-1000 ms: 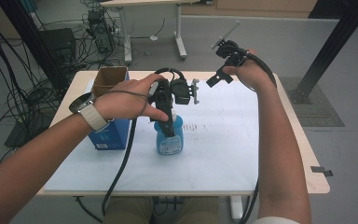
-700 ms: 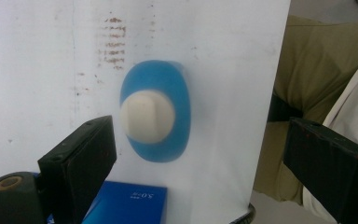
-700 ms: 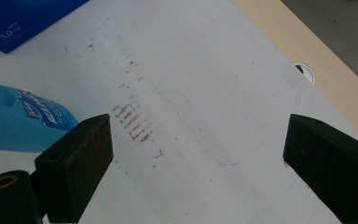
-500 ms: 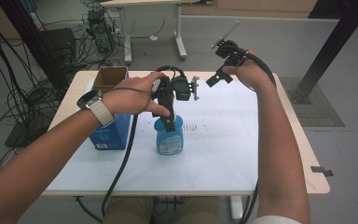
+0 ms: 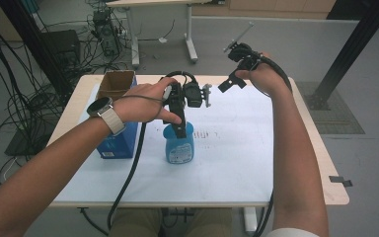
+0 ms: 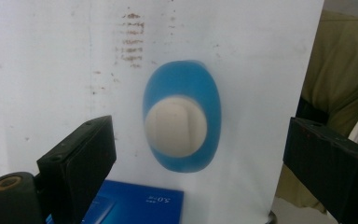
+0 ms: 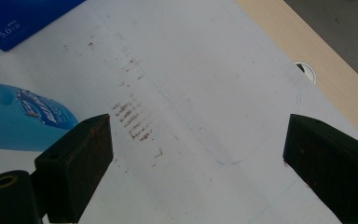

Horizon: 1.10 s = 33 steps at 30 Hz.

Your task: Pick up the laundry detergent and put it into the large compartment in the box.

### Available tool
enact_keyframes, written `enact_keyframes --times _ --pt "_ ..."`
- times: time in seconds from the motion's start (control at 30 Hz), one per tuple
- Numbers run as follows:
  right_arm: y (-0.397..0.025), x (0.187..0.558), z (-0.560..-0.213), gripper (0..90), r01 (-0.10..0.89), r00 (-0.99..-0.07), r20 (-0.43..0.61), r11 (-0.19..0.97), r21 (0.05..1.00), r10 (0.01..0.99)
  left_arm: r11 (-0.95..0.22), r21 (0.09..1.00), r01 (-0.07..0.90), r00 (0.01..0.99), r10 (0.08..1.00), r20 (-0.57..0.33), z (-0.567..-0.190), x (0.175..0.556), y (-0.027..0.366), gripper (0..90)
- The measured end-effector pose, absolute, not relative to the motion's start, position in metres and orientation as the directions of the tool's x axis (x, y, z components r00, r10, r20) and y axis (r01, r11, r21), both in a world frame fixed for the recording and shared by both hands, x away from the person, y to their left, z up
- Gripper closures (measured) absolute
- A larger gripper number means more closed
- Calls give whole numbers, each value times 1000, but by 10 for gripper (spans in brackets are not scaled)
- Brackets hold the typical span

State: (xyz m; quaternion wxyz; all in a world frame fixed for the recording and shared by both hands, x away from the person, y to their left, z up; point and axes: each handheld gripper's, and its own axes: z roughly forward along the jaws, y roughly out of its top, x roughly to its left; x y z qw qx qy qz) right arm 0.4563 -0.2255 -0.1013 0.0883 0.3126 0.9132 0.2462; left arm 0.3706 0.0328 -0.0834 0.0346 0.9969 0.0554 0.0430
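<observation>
Left gripper (image 5: 180,129) wide open, holding nothing, directly above blue bottle (image 6: 182,116); cap centred between jaws, no contact.

Left gripper (image 5: 180,129) directly above upright blue bottle (image 5: 179,148), right gripper (image 5: 229,84) raised well apart.

Desk (image 5: 325,163) with a light wooden top, most of it covered by a white sheet (image 5: 237,163) bearing faint brown smudges (image 7: 133,119) and a thin pencilled outline. Directly below the left gripper (image 6: 198,154), a blue bottle (image 5: 179,145) with a white cap (image 6: 175,126) stands upright on the sheet. Just beside it, on the side away from the right gripper (image 5: 225,85), rests a blue box (image 5: 121,140); behind this, an open cardboard box (image 5: 116,81). A round cable hole (image 7: 304,70) pierces the bare wood.
</observation>
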Motion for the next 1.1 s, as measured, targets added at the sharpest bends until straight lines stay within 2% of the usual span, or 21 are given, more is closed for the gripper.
enact_keyframes --times 0.5,1.1 --pt "-223 458 -102 81 524 -793 -6 687 504 610 -991 65 114 989 119 85 -99 373 30 98" --pt "-224 457 -102 80 523 -793 -5 685 506 610 -991 61 122 988 127 88 -101 374 29 98"
